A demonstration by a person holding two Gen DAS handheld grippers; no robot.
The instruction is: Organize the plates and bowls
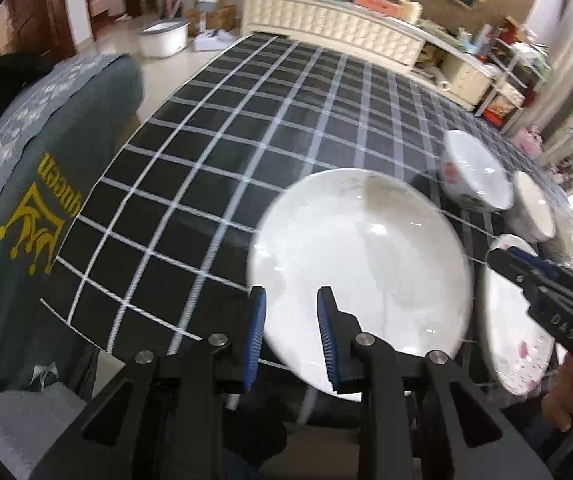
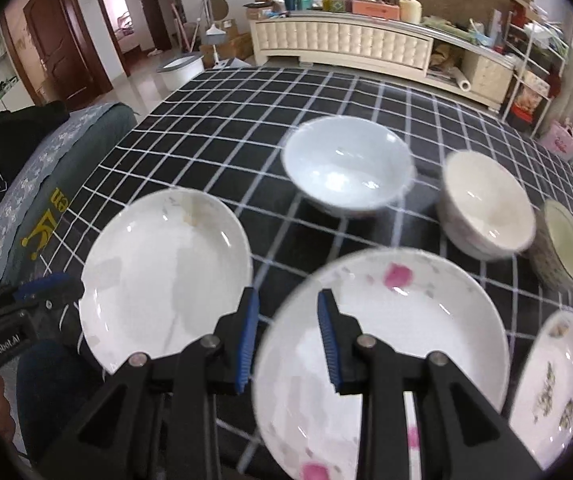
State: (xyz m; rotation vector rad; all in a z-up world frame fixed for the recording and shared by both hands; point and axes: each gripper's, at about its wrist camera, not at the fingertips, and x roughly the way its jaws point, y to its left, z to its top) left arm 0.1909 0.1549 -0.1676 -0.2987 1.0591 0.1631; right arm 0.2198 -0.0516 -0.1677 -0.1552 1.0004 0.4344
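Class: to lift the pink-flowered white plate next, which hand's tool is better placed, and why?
Right, probably. The right tool is open directly over the near rim of the pink-flowered white plate, while the left tool is open at the plain white plate.

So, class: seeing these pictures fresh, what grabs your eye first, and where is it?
The black-and-white checked tablecloth fills both views. On its near edge lie a plain white plate and, to its right, a pink-flowered plate. Each open gripper, left gripper and right gripper, straddles one plate's rim; bowls stand behind.
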